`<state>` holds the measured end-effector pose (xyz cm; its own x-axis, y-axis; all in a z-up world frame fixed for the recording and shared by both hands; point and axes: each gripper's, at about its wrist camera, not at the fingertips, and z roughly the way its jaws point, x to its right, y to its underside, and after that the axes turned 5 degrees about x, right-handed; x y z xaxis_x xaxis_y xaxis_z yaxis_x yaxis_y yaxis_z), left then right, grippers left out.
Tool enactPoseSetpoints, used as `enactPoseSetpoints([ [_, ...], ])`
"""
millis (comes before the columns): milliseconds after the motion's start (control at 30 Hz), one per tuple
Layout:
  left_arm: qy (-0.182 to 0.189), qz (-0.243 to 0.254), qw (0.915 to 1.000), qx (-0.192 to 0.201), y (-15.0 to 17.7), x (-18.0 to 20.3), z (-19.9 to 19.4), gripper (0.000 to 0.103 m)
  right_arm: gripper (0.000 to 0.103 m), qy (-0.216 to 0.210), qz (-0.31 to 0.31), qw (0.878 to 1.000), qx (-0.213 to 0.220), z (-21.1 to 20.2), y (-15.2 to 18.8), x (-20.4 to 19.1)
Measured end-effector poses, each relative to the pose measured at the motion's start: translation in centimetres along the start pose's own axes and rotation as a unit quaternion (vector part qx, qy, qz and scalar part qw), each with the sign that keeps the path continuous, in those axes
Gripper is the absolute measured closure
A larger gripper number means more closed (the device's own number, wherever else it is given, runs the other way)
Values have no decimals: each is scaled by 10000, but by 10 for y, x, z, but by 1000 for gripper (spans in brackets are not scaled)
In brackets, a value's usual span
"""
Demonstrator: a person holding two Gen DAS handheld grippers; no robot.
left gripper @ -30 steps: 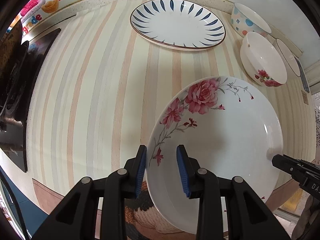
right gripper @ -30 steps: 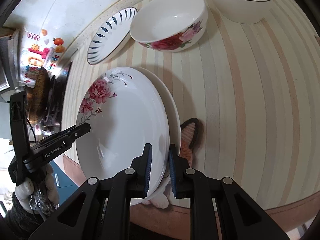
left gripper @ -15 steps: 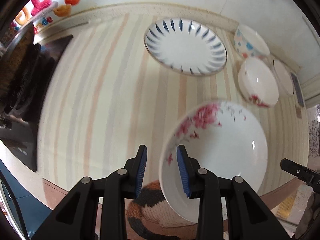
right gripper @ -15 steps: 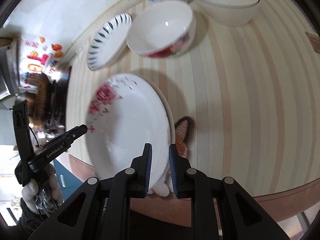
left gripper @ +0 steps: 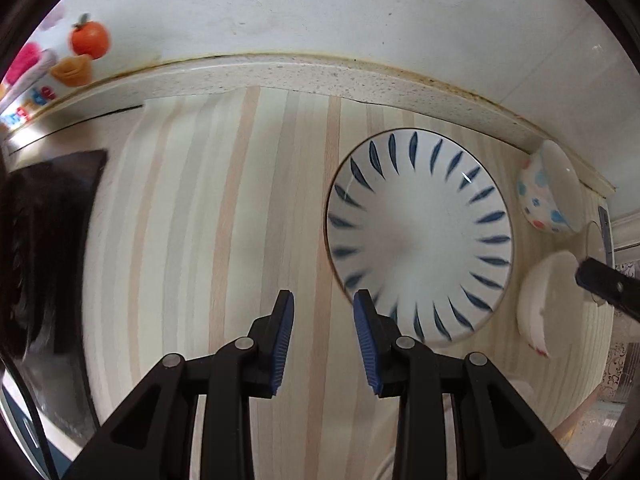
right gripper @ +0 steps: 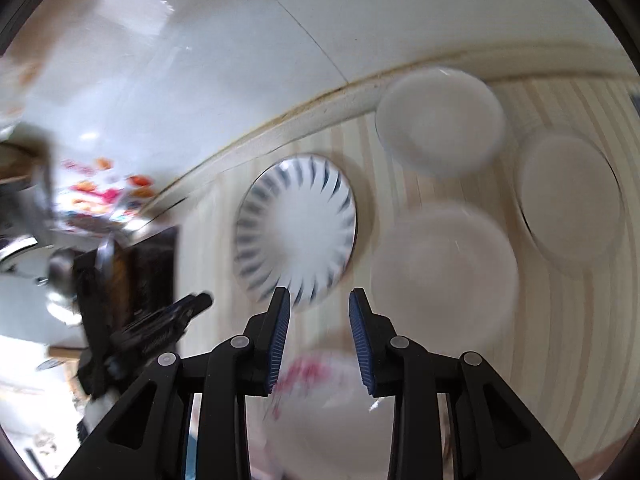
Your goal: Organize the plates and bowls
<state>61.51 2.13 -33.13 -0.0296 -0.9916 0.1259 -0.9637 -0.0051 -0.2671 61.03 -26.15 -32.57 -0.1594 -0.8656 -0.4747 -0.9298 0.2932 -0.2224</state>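
Left of the left tool [left gripper: 323, 312], a dark hob [left gripper: 52, 264] fills the edge of the striped worktop [left gripper: 192, 240], with fruit stickers [left gripper: 86, 54] on the wall above it. Both blue pads of this tool stand apart with nothing between them, hanging over bare worktop. Just right of its right finger lies the blue-petal plate [left gripper: 420, 236], flat on the worktop; beyond that plate a spotted bowl [left gripper: 546, 192] sits against the back ledge, and a white bowl with a red mark [left gripper: 548, 312] lies nearer, partly behind the black tip of the other tool.

From the right wrist, blurred by motion, the right tool [right gripper: 319, 312] has its jaws opening and empty. Ahead and slightly left of it is the blue-petal plate [right gripper: 296, 232]. Beneath it shows a white rose-patterned plate [right gripper: 320, 412]. Right of the tool rest three pale bowls [right gripper: 444, 272], too smeared to tell apart.
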Motion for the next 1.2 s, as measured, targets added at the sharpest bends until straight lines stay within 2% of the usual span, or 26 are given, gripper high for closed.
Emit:
enactPoseSetpoints([
  [167, 120, 122, 9997, -181, -23, 0, 34, 74, 70, 677, -116, 9973, -240, 66, -45, -9],
  [367, 386, 232, 9988, -192, -31, 2, 50, 75, 72, 1022, -287, 9928, -563, 110, -64, -10],
  [433, 503, 301, 9982, -159, -32, 4, 52, 76, 82, 1070, -312, 9916, -661, 119, -64, -5],
  [500, 423, 417, 9982, -97, -34, 6, 53, 76, 90, 1128, -377, 9898, -779, 132, -64, -4],
  [533, 421, 436, 9981, -89, -34, 7, 53, 76, 92, 1070, -348, 9905, -788, 138, -61, -2],
  [833, 535, 411, 9976, 141, -35, 10, 22, 76, 91, 982, -276, 9931, -582, 130, -50, 1],
  [1200, 555, 431, 9963, 488, -10, 12, -52, 76, 91, 577, -364, 9973, -279, 67, -21, -16],
])
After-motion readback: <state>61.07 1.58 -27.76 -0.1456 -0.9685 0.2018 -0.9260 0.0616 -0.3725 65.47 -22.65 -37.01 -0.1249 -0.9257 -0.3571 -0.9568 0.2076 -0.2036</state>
